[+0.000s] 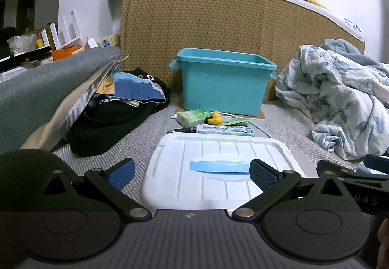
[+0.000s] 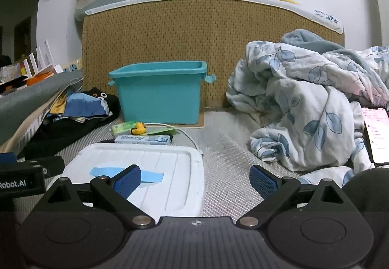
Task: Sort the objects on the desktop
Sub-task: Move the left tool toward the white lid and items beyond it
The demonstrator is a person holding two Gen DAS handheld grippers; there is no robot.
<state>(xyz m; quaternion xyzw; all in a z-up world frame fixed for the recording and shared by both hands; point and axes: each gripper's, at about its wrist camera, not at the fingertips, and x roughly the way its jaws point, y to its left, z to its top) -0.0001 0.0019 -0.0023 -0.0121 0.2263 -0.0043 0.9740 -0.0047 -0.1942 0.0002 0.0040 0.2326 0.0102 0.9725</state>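
Teal bin stands open at the far centre of the bed, lid lying near me. Between them: tissue pack, rubber duck, toothpaste box. My left gripper and right gripper are both wide open, empty. I'd reach past the lid and pinch one small item squarely.

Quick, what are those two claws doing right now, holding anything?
Left gripper: open, empty, above the white lid.
Right gripper: open, empty.
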